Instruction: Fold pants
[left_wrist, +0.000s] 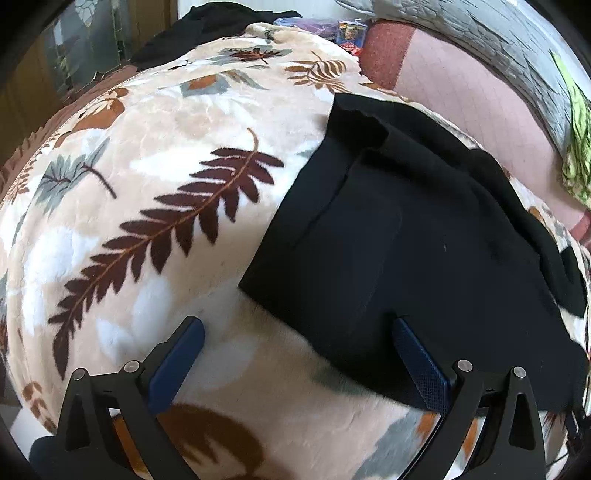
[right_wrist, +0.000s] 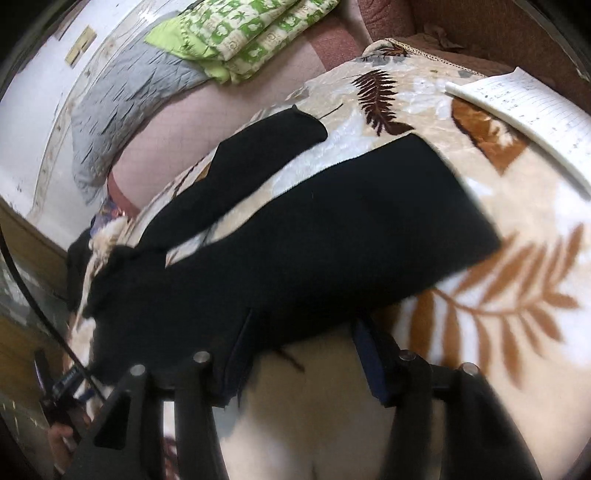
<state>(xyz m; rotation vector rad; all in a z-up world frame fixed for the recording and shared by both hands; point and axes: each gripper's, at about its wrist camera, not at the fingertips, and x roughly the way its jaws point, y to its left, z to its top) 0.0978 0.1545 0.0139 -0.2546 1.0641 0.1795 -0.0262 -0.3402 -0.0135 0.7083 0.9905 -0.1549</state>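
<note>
Black pants (left_wrist: 399, 243) lie spread on a leaf-patterned fleece blanket (left_wrist: 155, 177). My left gripper (left_wrist: 297, 332) is open just above the blanket; its right finger (left_wrist: 421, 365) is over the near edge of the pants, its left finger over bare blanket. In the right wrist view the pants (right_wrist: 332, 236) lie with one leg across the blanket (right_wrist: 517, 295) and the other angled away behind it. My right gripper (right_wrist: 306, 350) is open at the near edge of the pants and holds nothing.
A paper notebook (right_wrist: 528, 110) lies on the blanket at the right. Green patterned bedding (right_wrist: 240, 33) and a grey quilt (right_wrist: 122, 96) lie behind on a pink mattress (left_wrist: 461, 85). A dark garment pile (left_wrist: 214, 29) sits at the far edge.
</note>
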